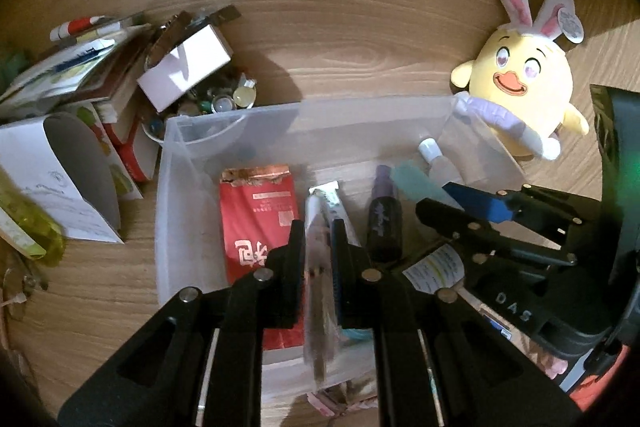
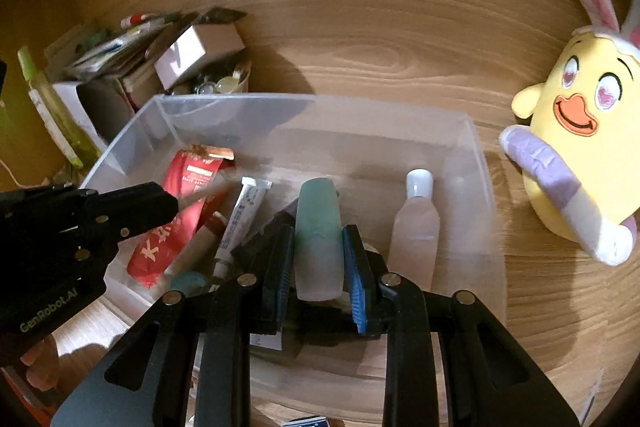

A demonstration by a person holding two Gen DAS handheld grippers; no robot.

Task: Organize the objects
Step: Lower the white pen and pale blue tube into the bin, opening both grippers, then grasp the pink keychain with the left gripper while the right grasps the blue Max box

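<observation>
Lowering both held items into the clear plastic bin (image 2: 476, 147) is the step in hand, judging by the task, and it goes best if each hand-held gripper sinks until its load nearly touches the bin floor before the jaws part, so nothing bounces off what already lies there. The right hand-held gripper (image 2: 318, 259) is clamped narrowly on a pale green, frosted tube (image 2: 318, 227), which stands lengthwise between the blue pads over the middle of the bin; a free strip of floor between it and the white-capped clear bottle (image 2: 416, 223) toward the bin's right wall looks like the safest landing spot. The left hand-held gripper (image 1: 318, 267) is pinched tight on a thin, flat packet (image 1: 318, 299), edge-on and blurred, so its print cannot be read; it hangs over the bin's near-left part, just beside the red pouch (image 1: 256, 219) and the white tube (image 1: 332, 203). Laying it flat along the red pouch should keep it from tipping. A yellow plush chick (image 2: 576, 147) sits on the bench outside the bin's right wall, clear of both paths.
</observation>
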